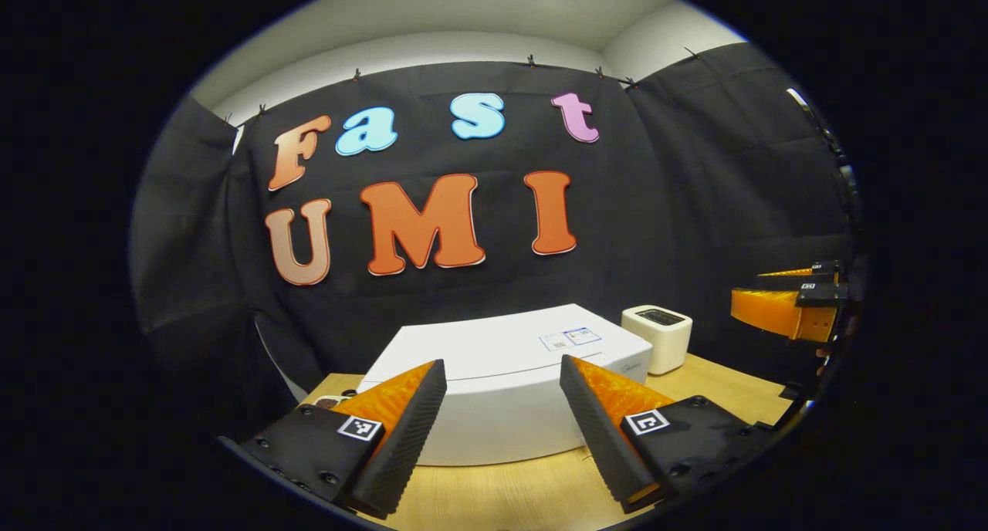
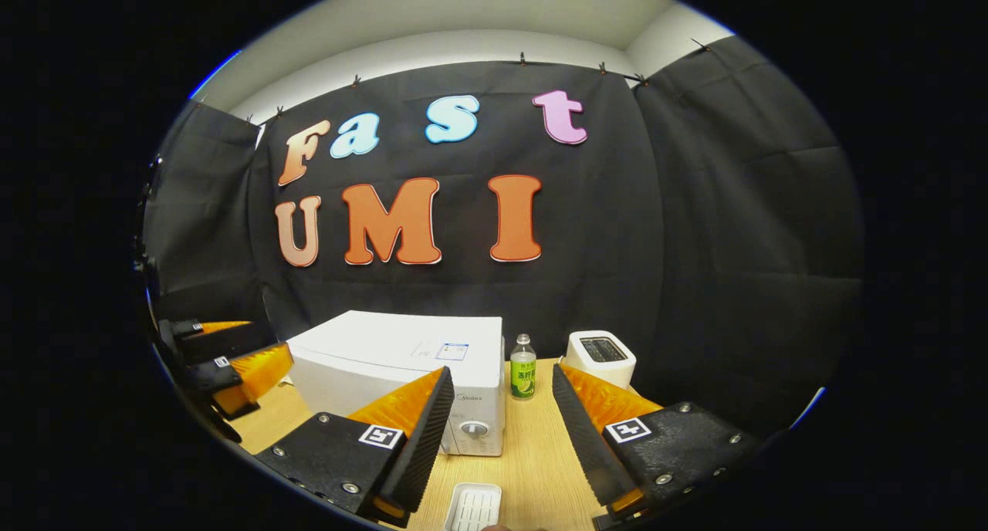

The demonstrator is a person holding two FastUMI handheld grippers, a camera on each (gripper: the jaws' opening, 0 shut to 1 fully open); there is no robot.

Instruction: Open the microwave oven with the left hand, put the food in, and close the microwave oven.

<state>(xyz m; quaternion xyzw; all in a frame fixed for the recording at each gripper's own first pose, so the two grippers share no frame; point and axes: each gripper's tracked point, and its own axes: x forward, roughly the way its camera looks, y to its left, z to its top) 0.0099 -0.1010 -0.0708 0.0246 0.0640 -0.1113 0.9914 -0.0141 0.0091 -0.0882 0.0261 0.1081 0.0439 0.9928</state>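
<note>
Hovering above the light wooden table [image 2: 532, 446], the left gripper [image 1: 503, 431] points level at the white box-shaped microwave oven [image 1: 502, 377], jaws spread wide and holding nothing; the oven door looks closed. The right gripper [image 2: 498, 438] is also raised and level, jaws wide and empty, aimed at the oven's knob corner. A small white ribbed tray [image 2: 473, 506] lies on the table just below it. A green-labelled clear bottle [image 2: 522, 367] stands between the oven and a white toaster [image 2: 600, 357].

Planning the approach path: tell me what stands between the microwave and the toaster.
In the right gripper view, a small bottle with a green label stands upright on the table between the microwave and the toaster.
</note>
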